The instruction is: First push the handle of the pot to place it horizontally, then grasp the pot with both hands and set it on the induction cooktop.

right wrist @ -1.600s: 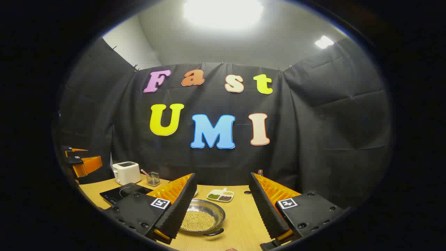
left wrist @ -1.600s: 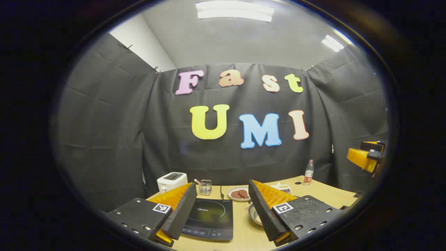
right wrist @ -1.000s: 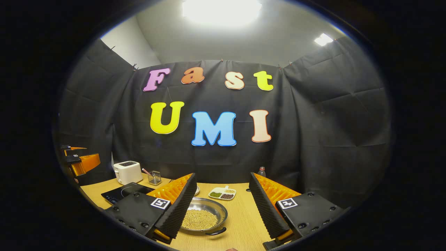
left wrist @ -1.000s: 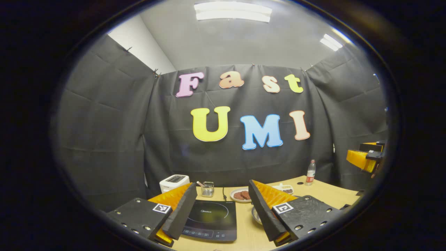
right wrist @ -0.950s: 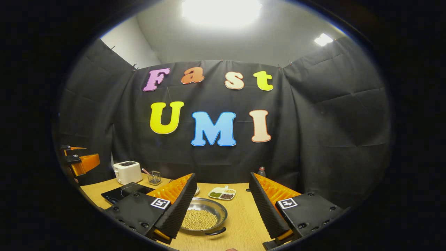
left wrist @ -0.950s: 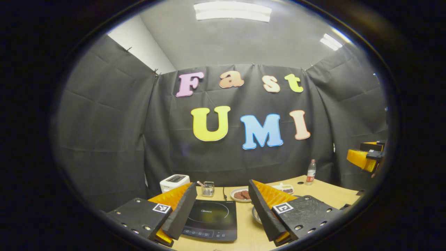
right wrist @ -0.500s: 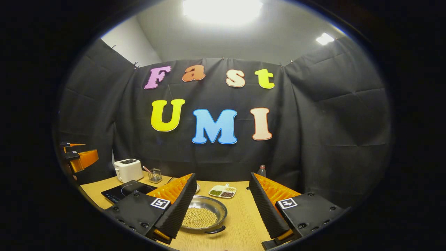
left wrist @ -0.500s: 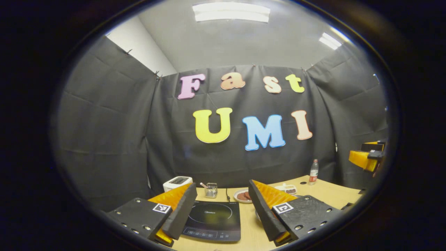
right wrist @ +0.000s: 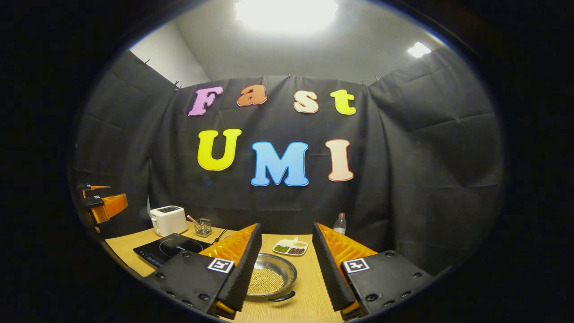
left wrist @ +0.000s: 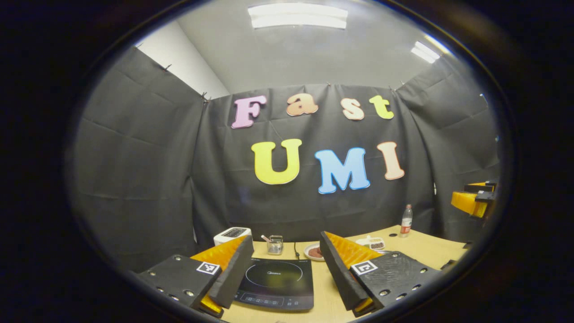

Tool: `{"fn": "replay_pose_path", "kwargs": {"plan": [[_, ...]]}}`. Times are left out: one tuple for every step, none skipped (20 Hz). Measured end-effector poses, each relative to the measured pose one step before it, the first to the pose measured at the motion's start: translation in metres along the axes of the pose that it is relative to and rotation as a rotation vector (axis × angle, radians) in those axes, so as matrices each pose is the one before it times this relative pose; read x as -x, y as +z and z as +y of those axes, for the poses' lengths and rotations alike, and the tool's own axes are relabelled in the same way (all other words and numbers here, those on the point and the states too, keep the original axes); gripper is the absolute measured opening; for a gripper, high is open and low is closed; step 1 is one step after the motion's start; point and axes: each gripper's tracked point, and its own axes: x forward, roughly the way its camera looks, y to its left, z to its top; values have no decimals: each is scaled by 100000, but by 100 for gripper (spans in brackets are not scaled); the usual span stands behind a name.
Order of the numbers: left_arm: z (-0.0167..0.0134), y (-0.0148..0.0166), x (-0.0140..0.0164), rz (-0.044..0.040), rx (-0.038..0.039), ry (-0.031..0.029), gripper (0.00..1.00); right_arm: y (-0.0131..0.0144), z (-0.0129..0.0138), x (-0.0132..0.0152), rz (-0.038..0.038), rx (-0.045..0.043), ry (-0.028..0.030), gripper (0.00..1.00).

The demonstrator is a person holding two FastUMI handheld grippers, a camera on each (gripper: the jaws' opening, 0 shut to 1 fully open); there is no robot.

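Crowding the far edge of the wooden tabletop [right wrist: 309, 296] against the black booth wall are a white toaster [right wrist: 168, 220], a small wire holder [right wrist: 203, 227] with a stick in it, a divided dish [right wrist: 290, 247] of beans and a plastic bottle [right wrist: 340, 223]; in the left gripper view a plate [left wrist: 312, 251] of dark round pieces also sits behind the cooktop, partly hidden by a finger. The pot [right wrist: 271, 277], a shallow metal pan filled with pale beans, rests on the tabletop right of the induction cooktop [right wrist: 169, 249], apart from it, with one dark loop handle [right wrist: 282, 296] facing the near side. The right gripper [right wrist: 283, 271] hangs above the tabletop with its fingers apart and nothing between them but air; its left finger [right wrist: 244, 269] covers the pot's left rim in the right gripper view, so that side of the pot cannot be judged. The left gripper [left wrist: 283, 273] hovers over the cooktop's near half, fingers spread wide and holding nothing, and its right finger [left wrist: 338, 273] blocks the ground where the pot lies. The cooktop's glass face is bare, with its control strip along the near edge. Bare wood lies between pot and cooktop and to the right of the pot, up to the tabletop's right edge.
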Motion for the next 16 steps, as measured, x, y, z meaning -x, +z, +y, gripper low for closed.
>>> {"fn": "replay_pose_path", "kwargs": {"plan": [[86,-41,-19,-102,30,214,90,21,30,37,-89,256,-199,67],[47,44,-100,-161,-40,-13,90,121,-95,15,-348,235,-588,58],[64,15,-6,-210,-176,103,90,99,45,-95,-166,2,85,51],[-29,88,-76,-168,-127,-64,90,-145,272,-30,212,-47,478,43],[93,11,-30,-142,-181,-36,90,-123,473,-107,619,-117,1387,41],[100,62,-21,-127,-63,-100,92,-206,-58,21,532,467,0,41],[20,-76,-113,-106,-38,-152,90,205,-107,-107,-84,240,-790,37],[98,-31,-162,8,-127,-78,90,-49,114,7,-197,-238,-798,16],[166,-67,-62,-2,-3,-63,90,36,99,131,6,-357,550,13],[90,-13,-98,32,161,-179,90,-438,380,73,764,316,-496,12],[148,-158,-75,148,25,-136,90,528,-354,-343,-960,661,-1441,12],[218,87,-29,36,-134,-63,89,-74,186,236,-266,-535,106,1],[221,-84,-18,-134,-101,61,89,-394,391,-494,692,-406,1332,2],[181,11,-145,-159,65,-188,90,-311,293,75,1031,185,746,2],[125,-74,-62,-35,-31,-257,89,-307,365,-198,1031,23,1307,5],[259,78,-88,-192,-230,-105,90,-232,314,-140,1060,-60,1005,2]]}}
